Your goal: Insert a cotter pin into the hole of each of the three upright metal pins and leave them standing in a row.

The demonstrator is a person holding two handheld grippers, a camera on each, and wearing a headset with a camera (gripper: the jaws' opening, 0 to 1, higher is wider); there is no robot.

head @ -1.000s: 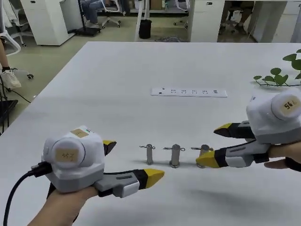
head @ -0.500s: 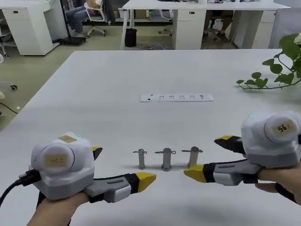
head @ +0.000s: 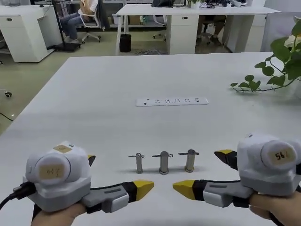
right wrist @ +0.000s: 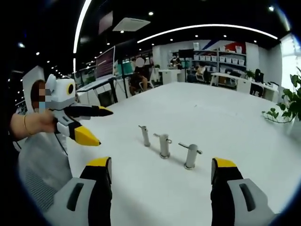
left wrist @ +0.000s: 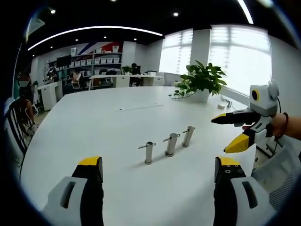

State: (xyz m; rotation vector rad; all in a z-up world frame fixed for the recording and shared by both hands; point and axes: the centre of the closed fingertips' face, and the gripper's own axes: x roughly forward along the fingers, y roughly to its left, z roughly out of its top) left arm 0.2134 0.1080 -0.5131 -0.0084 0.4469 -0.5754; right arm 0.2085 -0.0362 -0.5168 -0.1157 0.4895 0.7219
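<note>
Closest to the person, the left gripper point(head: 117, 173) and the right gripper point(head: 202, 170) are held low over the white table point(head: 141, 75), one in each hand. Their yellow tips point inward toward each other. Both have their jaws spread wide and grip nothing. Each gripper's own view bears this out, with its two jaws rising far apart and bare tabletop between them.

Just past the tips, between the two grippers, the three metal pins point(head: 163, 161) stand upright in a row on the table. They are spaced apart from each other and touch neither gripper. In the head view a thin cotter pin point(head: 156, 155) crosses each one near its top. The left gripper view takes the row at a slant, so the wire through the nearest pin juts out sideways more plainly. It also catches the right gripper in its hand at the right side. The right gripper view takes the row from the opposite slant, with the left gripper and its hand at the left.

Farther up the table in the head view, a white power strip point(head: 171, 101) lies flat, well beyond the pins. A leafy plant point(head: 282, 61) trails in at the right edge. The left gripper view adds its white pot and the bright windows behind it.

Farthest off, the head view shows desks, a dark bin point(head: 124, 42) and someone seated in a chair. The right gripper view adds screens and shelves of boxes.
</note>
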